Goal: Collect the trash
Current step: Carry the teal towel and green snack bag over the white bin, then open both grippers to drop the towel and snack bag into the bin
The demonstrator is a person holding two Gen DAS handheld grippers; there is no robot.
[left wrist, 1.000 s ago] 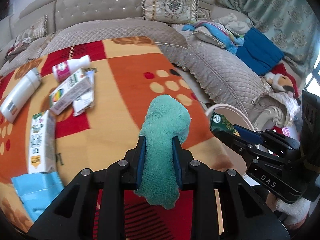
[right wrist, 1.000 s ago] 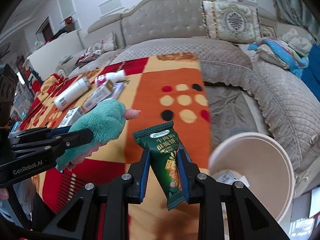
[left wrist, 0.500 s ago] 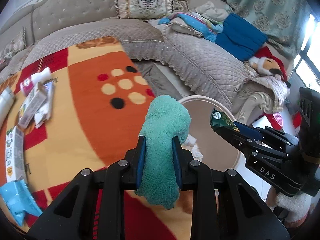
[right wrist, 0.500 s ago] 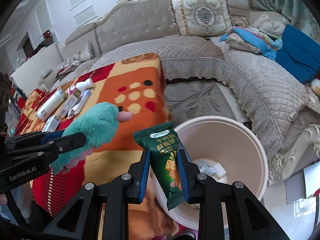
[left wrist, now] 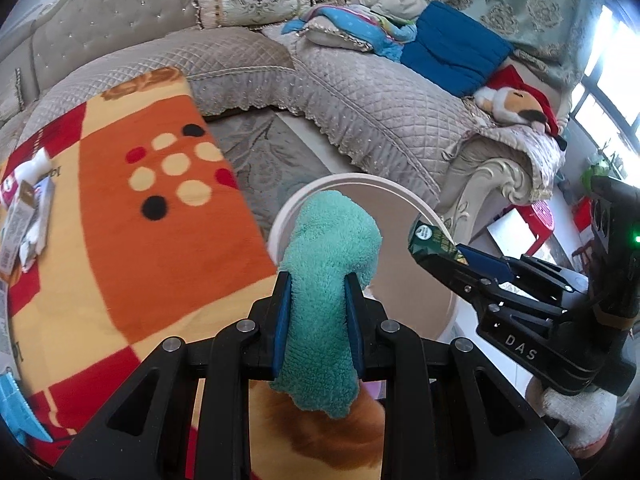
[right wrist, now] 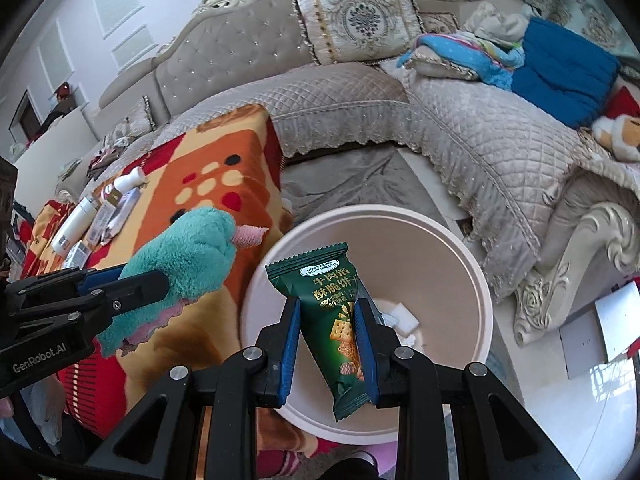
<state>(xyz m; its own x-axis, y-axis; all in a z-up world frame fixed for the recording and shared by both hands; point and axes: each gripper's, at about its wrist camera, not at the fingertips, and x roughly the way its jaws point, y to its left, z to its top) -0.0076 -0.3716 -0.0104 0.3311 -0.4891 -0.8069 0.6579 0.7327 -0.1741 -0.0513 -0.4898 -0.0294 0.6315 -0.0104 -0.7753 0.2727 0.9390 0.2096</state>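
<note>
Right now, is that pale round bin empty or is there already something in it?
Not empty. The bin already holds a few small white scraps at the bottom; most of its inside shows bare.

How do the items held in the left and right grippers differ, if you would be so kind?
The left gripper holds a fluffy teal cloth; the right gripper holds a flat, glossy green wrapper. The cloth is plain, the wrapper printed. Both are clamped upright near the bin.

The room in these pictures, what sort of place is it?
Most likely a home living room: a tufted beige sofa with a patterned cushion, a bright blanket-covered table, and a round bin on the floor.
</note>
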